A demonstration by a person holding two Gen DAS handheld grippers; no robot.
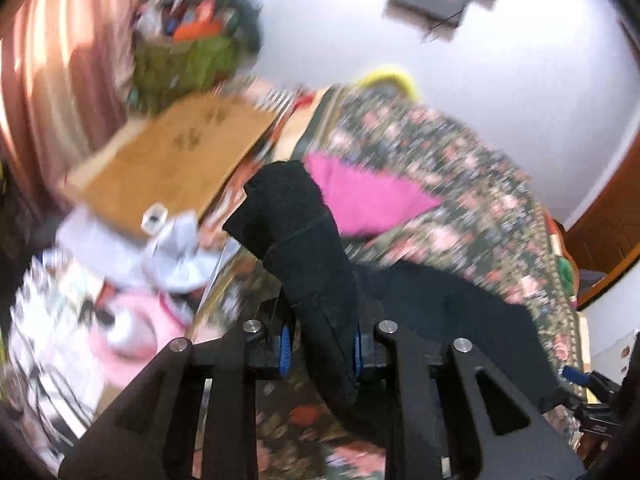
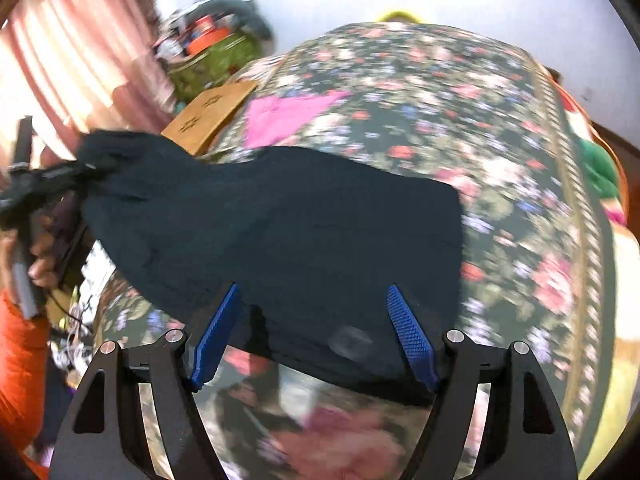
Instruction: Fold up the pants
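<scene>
The left gripper [image 1: 320, 346] is clamped on a bunched end of the black pants [image 2: 280, 232], which drape limp across the flowered bedspread [image 2: 500, 120], while the right gripper [image 2: 316, 332] hangs spread above their near edge, the place to pinch next since the soft, light cloth will likely sag.

floral bedspread [image 2: 500, 128] | pink cloth [image 2: 288, 118] | cardboard box [image 1: 172, 160] (blurred)

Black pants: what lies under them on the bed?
The black pants lie on a floral bedspread, with a pink cloth just beyond them. The left gripper pinches one lifted end. Anything beneath the flat part is covered.
</scene>
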